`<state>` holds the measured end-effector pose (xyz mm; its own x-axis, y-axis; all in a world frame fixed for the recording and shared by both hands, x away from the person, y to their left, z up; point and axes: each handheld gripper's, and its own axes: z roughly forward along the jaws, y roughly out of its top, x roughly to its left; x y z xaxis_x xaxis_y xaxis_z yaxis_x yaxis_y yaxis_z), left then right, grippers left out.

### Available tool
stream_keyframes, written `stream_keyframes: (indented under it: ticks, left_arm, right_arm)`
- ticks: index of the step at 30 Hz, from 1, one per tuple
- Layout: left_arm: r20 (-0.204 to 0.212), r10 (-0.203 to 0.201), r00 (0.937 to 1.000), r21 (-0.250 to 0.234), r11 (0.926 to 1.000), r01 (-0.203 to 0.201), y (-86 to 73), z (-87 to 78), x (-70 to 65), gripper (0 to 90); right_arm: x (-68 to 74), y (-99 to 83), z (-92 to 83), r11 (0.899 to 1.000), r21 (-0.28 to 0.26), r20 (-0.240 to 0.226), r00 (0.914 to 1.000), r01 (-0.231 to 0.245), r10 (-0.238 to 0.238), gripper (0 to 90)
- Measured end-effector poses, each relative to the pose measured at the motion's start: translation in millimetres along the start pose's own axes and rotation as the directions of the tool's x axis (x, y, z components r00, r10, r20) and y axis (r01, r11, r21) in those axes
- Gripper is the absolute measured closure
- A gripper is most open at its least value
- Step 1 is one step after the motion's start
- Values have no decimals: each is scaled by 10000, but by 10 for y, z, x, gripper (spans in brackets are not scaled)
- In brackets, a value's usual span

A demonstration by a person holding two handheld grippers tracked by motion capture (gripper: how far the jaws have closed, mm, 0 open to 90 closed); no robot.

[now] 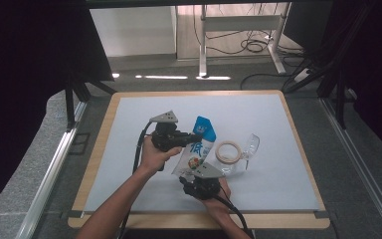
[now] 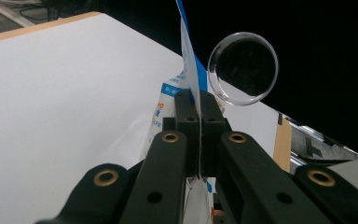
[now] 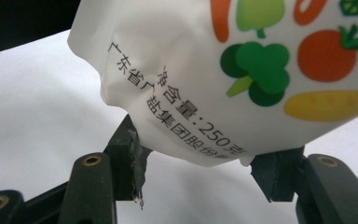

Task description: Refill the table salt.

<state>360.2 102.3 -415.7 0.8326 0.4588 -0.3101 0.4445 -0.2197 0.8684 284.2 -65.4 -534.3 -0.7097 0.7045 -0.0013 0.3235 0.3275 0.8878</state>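
Wood-edged white table (image 1: pixel 278 164), seemingly dark-curtained room.

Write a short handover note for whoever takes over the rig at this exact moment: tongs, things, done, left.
Left tongs: shut on the flat upper edge of the white-and-blue plastic pouch printed with vegetables.
Right tongs: pressing on the pouch's full bottom end from both sides.
Things: pouch held between both tongs over the white table; beige tape roll and clear stemmed glass, lying on its side, sit just right of it.
Done: pouch gripped at both ends.
Left: likely opening the pouch, perhaps pouring into the glass; I can't tell whether the top is torn yet.
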Motion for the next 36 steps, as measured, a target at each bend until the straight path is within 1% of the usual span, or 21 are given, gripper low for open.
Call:
stream_keyframes:
  ticks: [3, 8, 11, 14, 16, 18, 25, 36]
  left_arm:
    - [13, 51, 10000, 95, 9999, -51, 26, 18, 3, 900]
    - [221, 32, 9998, 231, 9997, -37, 63, 61, 23, 900]
    - [259, 14, 9997, 308, 9995, -22, 72, 90, 34, 900]
    - [265, 4, 9996, 334, 9994, -13, 72, 114, 34, 900]
    - [279, -6, 9996, 391, 9992, -5, 75, 132, 36, 900]
    - [262, -22, 9997, 461, 9989, 10, 73, 152, 36, 900]
    - [290, -107, 9995, 615, 9981, 89, 77, 193, 55, 900]
    - [427, 6, 9991, 865, 9962, -43, 148, 256, 55, 900]
  right_arm:
    - [-9, 4, -5, 10000, -45, 55, 10000, 18, -17, 437]
    - [-19, 6, -24, 9999, -132, 130, 9999, 9, -7, 437]
    - [-24, -2, -34, 9999, -159, 164, 9998, -59, 61, 437]
    - [-22, -7, -41, 9998, -127, 210, 9997, -137, 140, 437]
    - [-13, -14, -45, 9997, -204, 264, 9996, -114, 119, 437]
    - [-8, -15, -39, 9997, -191, 195, 9997, -135, 139, 437]
    - [-4, -25, -29, 9998, -170, 226, 9997, -115, 119, 437]
    - [-18, -14, -62, 9993, -344, 279, 9995, -151, 160, 437]
